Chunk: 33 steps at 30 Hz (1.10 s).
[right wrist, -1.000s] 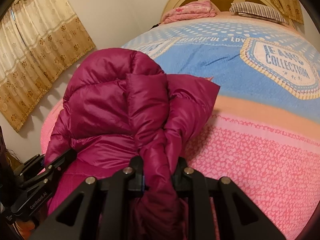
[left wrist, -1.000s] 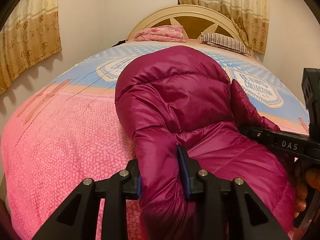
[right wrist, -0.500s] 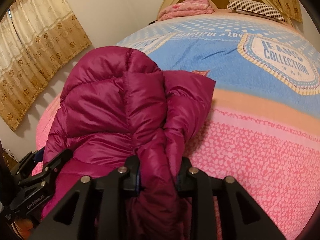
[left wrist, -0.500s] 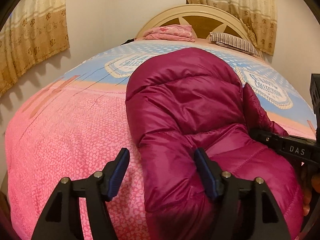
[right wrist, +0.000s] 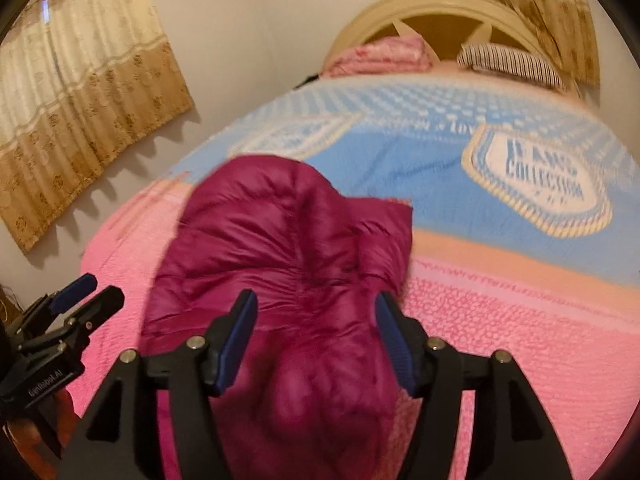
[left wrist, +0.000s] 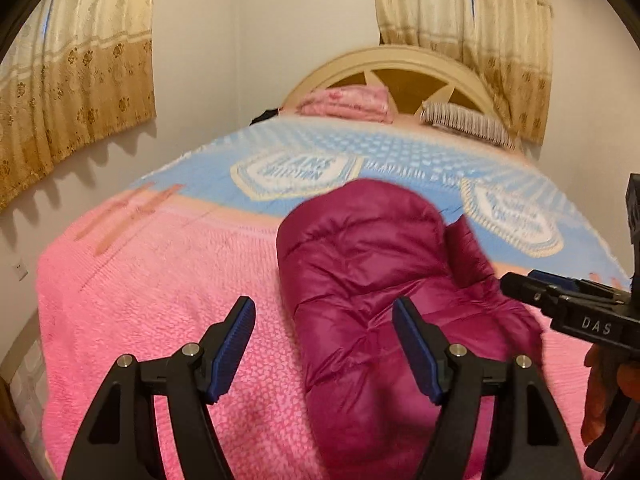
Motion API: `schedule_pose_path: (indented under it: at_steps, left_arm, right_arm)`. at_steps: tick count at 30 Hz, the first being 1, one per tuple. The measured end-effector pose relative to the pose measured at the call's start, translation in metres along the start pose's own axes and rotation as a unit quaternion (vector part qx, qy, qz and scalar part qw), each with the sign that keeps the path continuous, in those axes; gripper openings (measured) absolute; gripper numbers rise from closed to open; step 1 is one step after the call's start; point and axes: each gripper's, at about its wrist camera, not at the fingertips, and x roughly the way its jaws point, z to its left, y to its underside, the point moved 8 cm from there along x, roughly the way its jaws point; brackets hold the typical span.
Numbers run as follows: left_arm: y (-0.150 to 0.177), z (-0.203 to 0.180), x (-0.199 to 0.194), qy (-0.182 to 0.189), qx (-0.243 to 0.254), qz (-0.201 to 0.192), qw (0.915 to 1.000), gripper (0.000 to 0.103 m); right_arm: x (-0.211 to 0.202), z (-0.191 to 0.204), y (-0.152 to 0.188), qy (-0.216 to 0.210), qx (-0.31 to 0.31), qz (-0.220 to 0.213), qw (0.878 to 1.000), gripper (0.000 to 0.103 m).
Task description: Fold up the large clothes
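Left gripper [left wrist: 322, 334] was spread wide, gripping nothing; right gripper [right wrist: 316, 330] likewise wide apart and empty, above the jacket. Magenta puffer jacket [left wrist: 372, 280] lay bunched on the pink near part of the bedspread [left wrist: 160, 280], far end reaching the blue part. Beyond: pink folded blanket [left wrist: 348, 104], striped pillow [left wrist: 464, 122], headboard [left wrist: 400, 68], curtains [left wrist: 76, 76].

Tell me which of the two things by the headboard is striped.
The flatter pillow on the right is striped. The folded pink bundle left of it has a soft floral print, no stripes.
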Motion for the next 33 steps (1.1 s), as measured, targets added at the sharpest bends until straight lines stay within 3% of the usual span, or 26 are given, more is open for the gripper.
schedule_pose_path:
  at_steps: [4,7,14,33]
  left_arm:
    - [-0.003,0.003,-0.029,0.003,-0.007,-0.012,0.9999,0.072]
    - [-0.002,0.006,-0.054,0.008,-0.013,-0.031,0.9994,0.073]
    - [0.005,0.006,-0.093,0.012,-0.022,-0.052,0.9983,0.075]
    - [0.007,-0.003,-0.106,0.018,-0.013,-0.058,0.9981,0.077]
  right_arm:
    - [-0.031,0.012,0.000,0.016,-0.017,-0.025,0.999,0.068]
    - [-0.051,0.017,0.001,0.014,-0.016,-0.046,0.999,0.075]
    - [-0.088,0.033,0.009,0.016,-0.022,-0.080,0.996,0.075]
    - [-0.110,0.035,0.016,0.018,-0.027,-0.102,0.994,0.081]
